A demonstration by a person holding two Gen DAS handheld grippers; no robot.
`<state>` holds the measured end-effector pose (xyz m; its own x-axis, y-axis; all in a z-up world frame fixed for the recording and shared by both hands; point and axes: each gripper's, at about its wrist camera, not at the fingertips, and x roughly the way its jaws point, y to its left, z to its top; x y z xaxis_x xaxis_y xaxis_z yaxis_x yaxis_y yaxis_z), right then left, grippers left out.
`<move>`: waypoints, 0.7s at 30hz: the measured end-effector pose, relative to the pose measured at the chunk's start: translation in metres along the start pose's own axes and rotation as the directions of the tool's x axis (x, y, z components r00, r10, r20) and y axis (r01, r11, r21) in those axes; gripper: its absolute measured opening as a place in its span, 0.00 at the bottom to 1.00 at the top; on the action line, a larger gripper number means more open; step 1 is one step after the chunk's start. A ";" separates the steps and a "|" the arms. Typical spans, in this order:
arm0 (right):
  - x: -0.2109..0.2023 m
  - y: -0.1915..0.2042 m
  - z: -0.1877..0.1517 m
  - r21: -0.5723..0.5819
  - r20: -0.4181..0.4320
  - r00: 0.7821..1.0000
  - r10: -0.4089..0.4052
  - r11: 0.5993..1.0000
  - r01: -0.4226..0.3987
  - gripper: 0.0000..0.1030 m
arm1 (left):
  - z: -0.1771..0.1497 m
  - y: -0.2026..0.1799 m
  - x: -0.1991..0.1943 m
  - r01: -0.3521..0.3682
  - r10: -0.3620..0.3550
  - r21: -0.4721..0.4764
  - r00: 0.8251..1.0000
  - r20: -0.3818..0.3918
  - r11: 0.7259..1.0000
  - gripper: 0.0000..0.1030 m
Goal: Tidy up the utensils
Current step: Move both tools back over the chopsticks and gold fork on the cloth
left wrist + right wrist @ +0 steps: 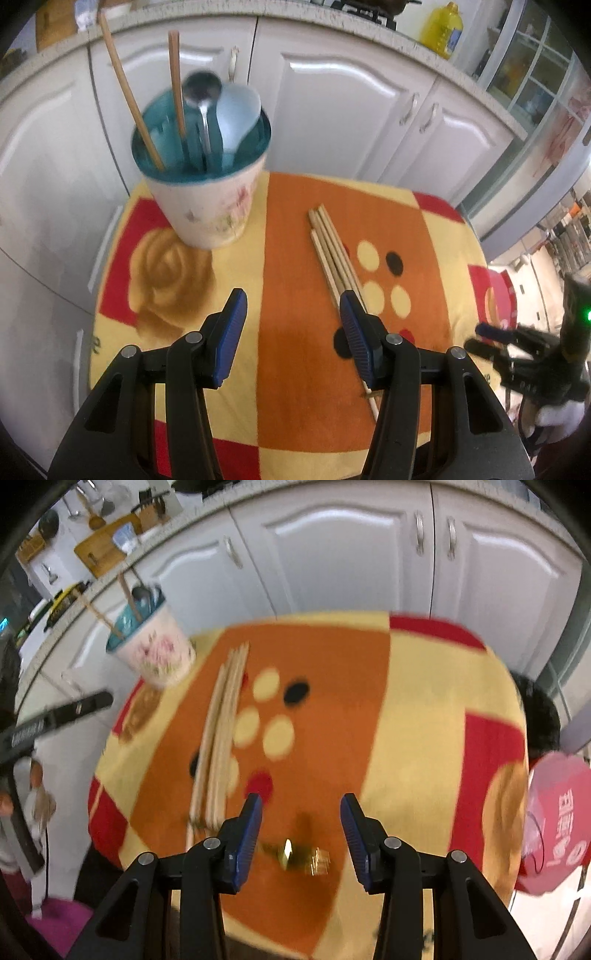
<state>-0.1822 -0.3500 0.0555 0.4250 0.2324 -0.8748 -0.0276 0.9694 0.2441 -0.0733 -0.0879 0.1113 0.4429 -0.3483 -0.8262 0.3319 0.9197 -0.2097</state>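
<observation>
On the cloth (295, 236) beside the cup (207, 199) we're eyeing light, stiff, roll-prone chopsticks (332, 254); we're keeping both grippers (293, 328) (301, 823) apart and empty, favouring a mid-bundle pinch

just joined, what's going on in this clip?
A person with a handheld gripper in each hand is tidying utensils on a table covered with a patterned cloth. The floral utensil cup already holds two chopsticks, a metal spoon and a pale spoon. A bundle of loose chopsticks lies flat on the cloth to the cup's right. The left gripper and right gripper are both open and empty, angled down over the chopsticks' near ends. Nothing is picked up yet.
</observation>
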 end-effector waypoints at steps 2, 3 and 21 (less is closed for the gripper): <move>0.003 0.001 -0.013 -0.022 -0.052 0.998 0.025 0.999 -0.026 0.41 | -0.003 -0.001 0.005 0.003 -0.003 0.004 1.000 -0.015 1.000 0.50; 0.005 0.003 -0.021 -0.029 -0.073 0.996 0.051 0.998 -0.053 0.41 | -0.003 -0.002 0.007 0.002 -0.002 0.007 1.000 -0.020 1.000 0.50; 0.040 -0.016 0.032 0.173 0.041 0.990 0.138 0.974 -0.143 0.41 | -0.003 -0.001 0.018 0.002 -0.002 -0.005 0.999 -0.048 1.000 0.50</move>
<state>-0.1356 -0.3593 0.0304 0.4535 0.3604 -0.8151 0.0691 0.8976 0.4354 -0.0686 -0.0946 0.0955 0.4018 -0.3409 -0.8499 0.3287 0.9200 -0.2136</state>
